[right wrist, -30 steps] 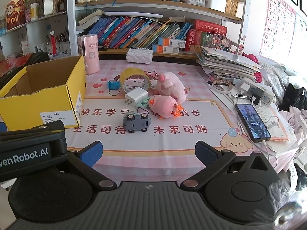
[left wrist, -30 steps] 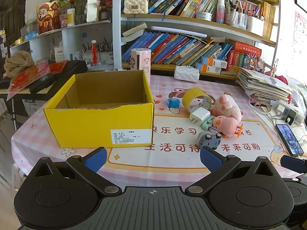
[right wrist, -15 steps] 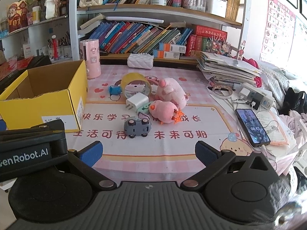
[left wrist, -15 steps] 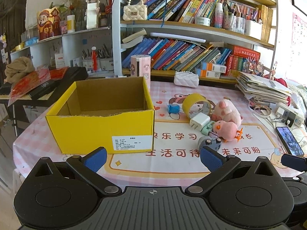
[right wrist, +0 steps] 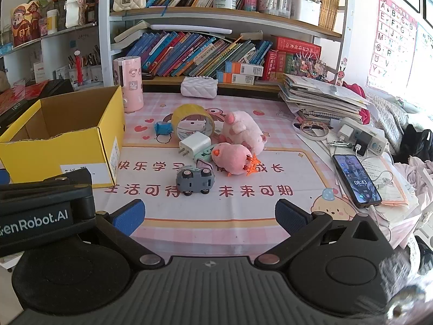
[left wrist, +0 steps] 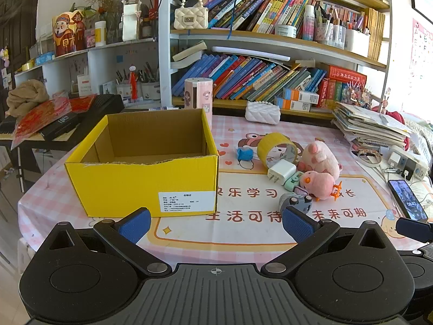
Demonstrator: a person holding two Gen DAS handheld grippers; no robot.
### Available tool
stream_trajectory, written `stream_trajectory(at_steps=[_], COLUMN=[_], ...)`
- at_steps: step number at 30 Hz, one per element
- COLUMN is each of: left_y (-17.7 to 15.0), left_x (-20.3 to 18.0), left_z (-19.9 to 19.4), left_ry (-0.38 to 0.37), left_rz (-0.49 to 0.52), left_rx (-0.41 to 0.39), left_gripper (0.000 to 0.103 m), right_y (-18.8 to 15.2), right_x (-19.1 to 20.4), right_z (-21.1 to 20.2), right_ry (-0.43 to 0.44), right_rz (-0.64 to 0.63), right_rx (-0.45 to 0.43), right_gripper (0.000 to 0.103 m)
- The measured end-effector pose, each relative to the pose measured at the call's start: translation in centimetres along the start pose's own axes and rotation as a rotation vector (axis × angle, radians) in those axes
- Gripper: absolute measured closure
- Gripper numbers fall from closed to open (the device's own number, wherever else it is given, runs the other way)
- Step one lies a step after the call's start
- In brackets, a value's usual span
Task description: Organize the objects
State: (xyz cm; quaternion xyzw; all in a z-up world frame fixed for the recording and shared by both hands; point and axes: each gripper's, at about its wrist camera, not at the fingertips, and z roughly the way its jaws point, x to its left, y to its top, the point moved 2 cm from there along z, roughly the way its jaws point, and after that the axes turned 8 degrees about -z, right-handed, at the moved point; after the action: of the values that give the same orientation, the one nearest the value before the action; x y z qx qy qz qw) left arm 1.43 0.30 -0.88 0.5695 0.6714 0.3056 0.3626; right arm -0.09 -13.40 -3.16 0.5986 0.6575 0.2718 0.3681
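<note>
Toys and small things lie in a loose cluster to the right of the yellow box, none of them in it yet as far as the views show; part of the box floor is hidden behind its front wall. Nearest the box are a blue clip-like piece and a tape roll on its edge. A white charger leans against the roll, with a small green item touching it. Farther from the box a big pink plush sits just behind a smaller one. A grey car stands apart in front of the group.

The left gripper hangs before the box's front wall, and the right gripper faces the car. Both have their jaws spread wide and hold nothing.

The step in hand seems to be the first pick, and the car is the best choice: it is the closest piece to the right gripper, and nothing rests on it. I would come down over it, close across its body, not the wheels, so it cannot roll out, then lift clear before swinging toward the box. Carry it above the ragged front rim and release low inside. Leave the charger until the roll is out, or steady the roll, since it may roll away. The phone at the far side from the box is best left alone.
</note>
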Motion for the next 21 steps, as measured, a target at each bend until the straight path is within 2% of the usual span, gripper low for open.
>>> stream_trajectory(at_steps=[21], left_y=[0.13], left_x=[0.32], left_z=[0.01], left_ry=[-0.005], left_rz=[0.001], left_rx=[-0.003], left_gripper=[0.0], right_y=[0.36], right_x=[0.65], right_z=[0.11], right_ry=[0.006], right_rz=[-0.003], right_rx=[0.001], right_gripper=[0.001])
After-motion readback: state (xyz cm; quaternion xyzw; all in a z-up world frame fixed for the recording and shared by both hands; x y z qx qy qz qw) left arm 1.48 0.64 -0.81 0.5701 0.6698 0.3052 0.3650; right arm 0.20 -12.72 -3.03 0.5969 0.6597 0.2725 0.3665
